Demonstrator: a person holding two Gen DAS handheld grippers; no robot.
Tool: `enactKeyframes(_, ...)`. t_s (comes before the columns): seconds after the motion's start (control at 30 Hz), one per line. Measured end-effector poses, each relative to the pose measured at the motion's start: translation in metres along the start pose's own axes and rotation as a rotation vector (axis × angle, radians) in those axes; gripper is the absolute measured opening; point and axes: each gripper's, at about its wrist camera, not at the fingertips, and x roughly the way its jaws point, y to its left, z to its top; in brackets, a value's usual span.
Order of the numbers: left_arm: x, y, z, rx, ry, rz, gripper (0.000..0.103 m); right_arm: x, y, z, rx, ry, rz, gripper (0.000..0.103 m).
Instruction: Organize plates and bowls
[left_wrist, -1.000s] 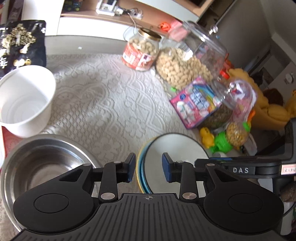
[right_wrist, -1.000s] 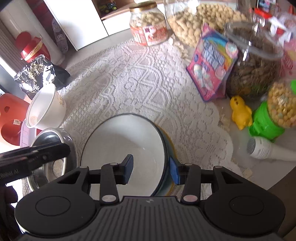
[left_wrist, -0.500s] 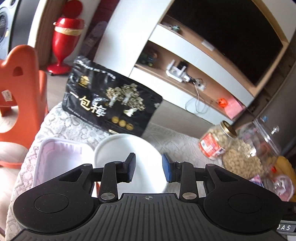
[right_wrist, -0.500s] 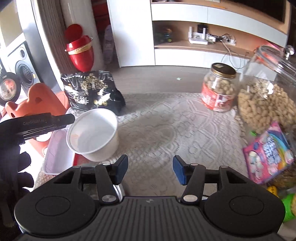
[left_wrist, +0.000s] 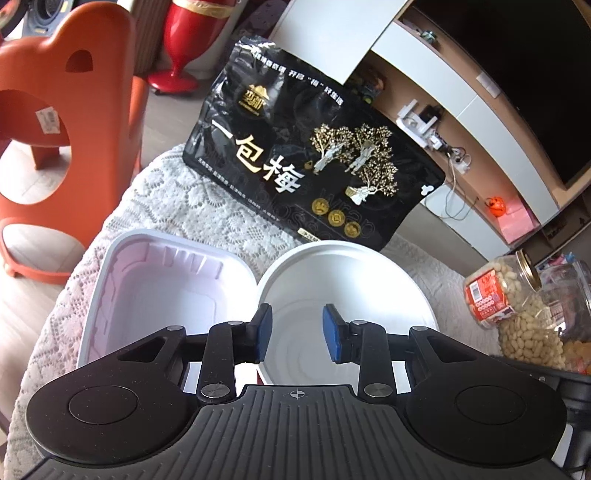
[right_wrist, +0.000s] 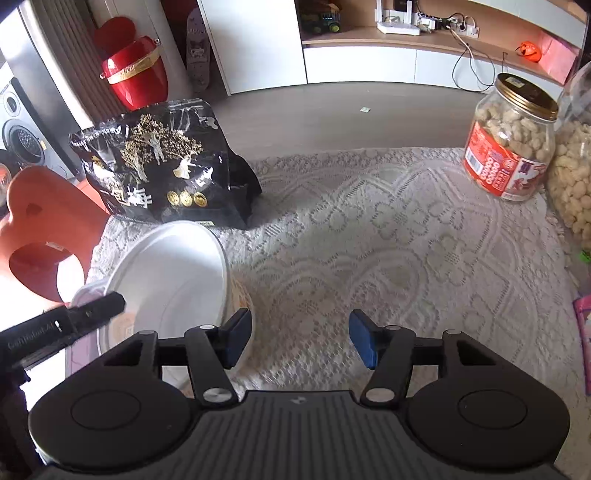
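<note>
A white round plastic bowl (left_wrist: 347, 280) stands on the lace tablecloth; it also shows in the right wrist view (right_wrist: 170, 273), where it looks tilted. A white rectangular tray (left_wrist: 155, 284) sits touching its left side. My left gripper (left_wrist: 297, 334) is open and empty, its blue pads over the bowl's near rim and mouth. My right gripper (right_wrist: 300, 339) is open wide and empty above bare tablecloth, just right of the bowl. The left gripper's body (right_wrist: 62, 326) shows at the bowl's left rim in the right wrist view.
A black snack bag (left_wrist: 306, 162) stands behind the bowl and tray. A peanut jar (right_wrist: 511, 140) and a larger nut jar (right_wrist: 572, 173) stand at the right. An orange chair (left_wrist: 62, 122) is off the table's left edge. Lace cloth (right_wrist: 388, 240) covers the table.
Both grippers swung left, away from the stacked plates and steel bowl, toward the white bowl. The left gripper has come closer over the bowl. The right gripper has opened wider.
</note>
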Motion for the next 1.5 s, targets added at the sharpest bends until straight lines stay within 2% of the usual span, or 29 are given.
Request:
enactKeyframes(0.1, -0.005, -0.002, 0.001, 0.012, -0.013, -0.011, 0.033, 0.009, 0.001, 0.006, 0.042, -0.027, 0.052, 0.060)
enactKeyframes(0.2, -0.028, -0.008, 0.007, 0.029, -0.082, -0.061, 0.033, 0.016, 0.004, 0.010, 0.046, -0.055, 0.038, 0.060)
enactKeyframes(0.27, -0.040, -0.013, 0.009, 0.058, -0.130, -0.038, 0.033, 0.018, 0.005, 0.011, 0.033, -0.072, 0.011, 0.060)
enactKeyframes(0.33, -0.044, -0.017, 0.011, 0.087, -0.156, 0.025, 0.033, 0.018, 0.003, 0.011, 0.026, -0.092, -0.025, 0.060)
enactKeyframes(0.37, -0.042, -0.017, 0.012, 0.094, -0.160, 0.053, 0.033, 0.015, -0.001, 0.011, 0.033, -0.108, -0.034, 0.060)
enactKeyframes(0.43, -0.034, -0.012, 0.014, 0.081, -0.140, 0.063, 0.033, 0.009, -0.007, 0.010, 0.055, -0.144, -0.022, 0.060)
enactKeyframes(0.57, -0.015, -0.001, 0.014, 0.047, -0.084, 0.059, 0.033, 0.000, -0.013, 0.013, 0.070, -0.174, 0.065, 0.060)
enactKeyframes(0.7, 0.004, 0.004, 0.010, 0.034, -0.038, 0.061, 0.033, 0.009, -0.001, 0.013, 0.029, -0.137, 0.126, 0.060)
enactKeyframes(0.83, 0.024, -0.001, 0.001, 0.054, 0.025, 0.055, 0.033, 0.044, 0.013, 0.012, 0.025, -0.005, 0.137, 0.060)
enactKeyframes(0.9, 0.031, -0.007, -0.004, 0.077, 0.056, 0.035, 0.030, 0.067, 0.016, 0.006, 0.048, 0.092, 0.125, 0.050)
enactKeyframes(0.93, 0.033, -0.010, -0.007, 0.089, 0.064, 0.039, 0.028, 0.074, 0.016, 0.004, 0.059, 0.126, 0.129, 0.039)
enactKeyframes(1.03, 0.036, -0.015, -0.012, 0.107, 0.091, 0.058, 0.024, 0.076, 0.015, -0.003, 0.069, 0.140, 0.106, 0.035)
enactKeyframes(1.13, 0.022, -0.023, -0.015, 0.118, 0.073, 0.012, 0.022, 0.053, 0.015, -0.004, 0.036, 0.084, 0.084, 0.033)
enactKeyframes(1.23, -0.010, -0.039, -0.017, 0.139, 0.021, -0.057, 0.023, 0.012, 0.012, -0.006, -0.016, -0.004, 0.065, 0.033)
enactKeyframes(1.33, -0.049, -0.062, -0.027, 0.179, -0.024, -0.128, 0.022, -0.040, 0.001, -0.014, -0.055, -0.096, 0.070, 0.033)
enactKeyframes(1.5, -0.110, -0.100, -0.060, 0.223, -0.039, -0.274, 0.026, -0.131, -0.040, -0.048, -0.093, -0.198, 0.094, 0.033)
